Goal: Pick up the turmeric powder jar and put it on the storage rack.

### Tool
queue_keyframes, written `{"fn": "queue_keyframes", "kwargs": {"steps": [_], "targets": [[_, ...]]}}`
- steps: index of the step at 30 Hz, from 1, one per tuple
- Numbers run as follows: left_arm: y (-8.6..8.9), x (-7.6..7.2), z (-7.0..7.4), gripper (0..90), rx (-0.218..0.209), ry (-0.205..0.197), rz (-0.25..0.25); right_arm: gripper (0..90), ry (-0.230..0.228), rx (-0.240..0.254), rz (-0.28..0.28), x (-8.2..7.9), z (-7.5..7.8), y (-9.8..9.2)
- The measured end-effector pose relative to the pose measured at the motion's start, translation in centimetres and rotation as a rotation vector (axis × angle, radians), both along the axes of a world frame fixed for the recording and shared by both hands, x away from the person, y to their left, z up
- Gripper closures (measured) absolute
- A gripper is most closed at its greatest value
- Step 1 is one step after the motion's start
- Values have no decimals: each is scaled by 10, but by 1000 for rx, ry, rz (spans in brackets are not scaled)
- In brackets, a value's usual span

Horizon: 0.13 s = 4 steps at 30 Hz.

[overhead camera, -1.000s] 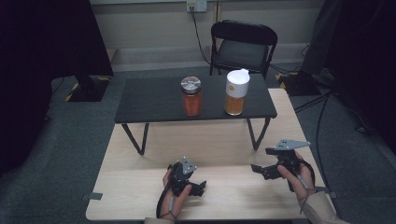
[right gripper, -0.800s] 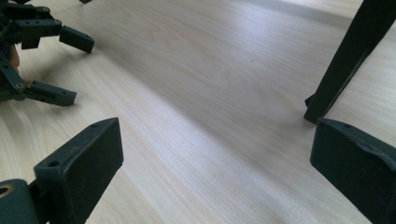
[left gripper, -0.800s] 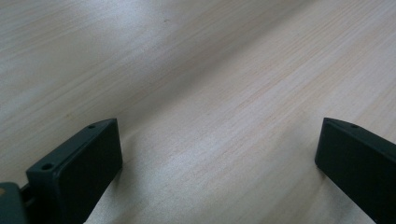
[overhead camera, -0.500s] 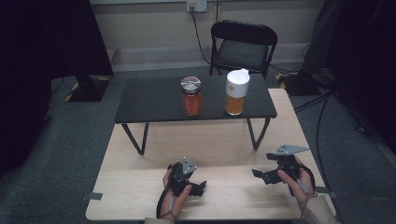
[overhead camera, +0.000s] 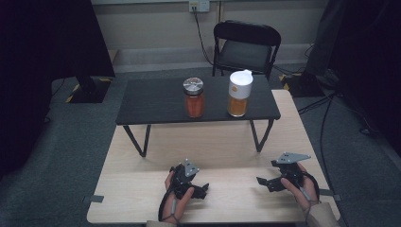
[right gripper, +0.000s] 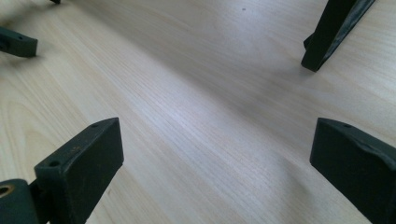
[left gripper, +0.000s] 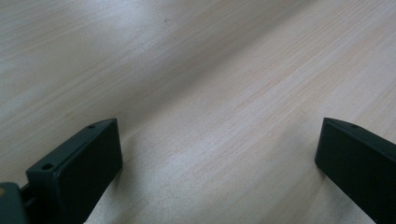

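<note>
Two jars stand on a low black stand [overhead camera: 151, 101] at the far side of the wooden table [overhead camera: 142, 194]. One jar has a silver lid and red-orange contents [overhead camera: 194, 98]. The other has a white lid and orange contents [overhead camera: 239, 93]. My left gripper [overhead camera: 202, 190] rests low on the near middle of the table, jaws wide apart over bare wood [left gripper: 217, 154]. My right gripper [overhead camera: 263, 184] is at the near right, also open with nothing between its jaws [right gripper: 217, 154]. Both are well short of the jars.
A black folding chair [overhead camera: 246, 47] stands behind the table. The stand's black leg [right gripper: 334, 32] shows ahead of the right gripper. Cables [overhead camera: 326, 109] run over the grey floor at the right. A dark curtain [overhead camera: 42, 71] hangs at the left.
My right gripper has come down and a little toward the near edge of the table. The left gripper and the jars have stayed put.
</note>
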<state>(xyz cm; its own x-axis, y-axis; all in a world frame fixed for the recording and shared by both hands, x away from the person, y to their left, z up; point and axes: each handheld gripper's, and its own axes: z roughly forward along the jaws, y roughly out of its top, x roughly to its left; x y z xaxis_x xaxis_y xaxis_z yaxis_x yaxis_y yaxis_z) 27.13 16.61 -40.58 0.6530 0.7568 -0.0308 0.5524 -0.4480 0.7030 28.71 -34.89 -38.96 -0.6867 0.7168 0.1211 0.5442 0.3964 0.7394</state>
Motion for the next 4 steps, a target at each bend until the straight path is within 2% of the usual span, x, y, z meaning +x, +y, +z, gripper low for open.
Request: {"fn": "queue_keyframes", "kwargs": {"steps": [4], "targets": [[0,0,0,1,0,0,1,18,-5,-32,4,-1,-2,4]]}}
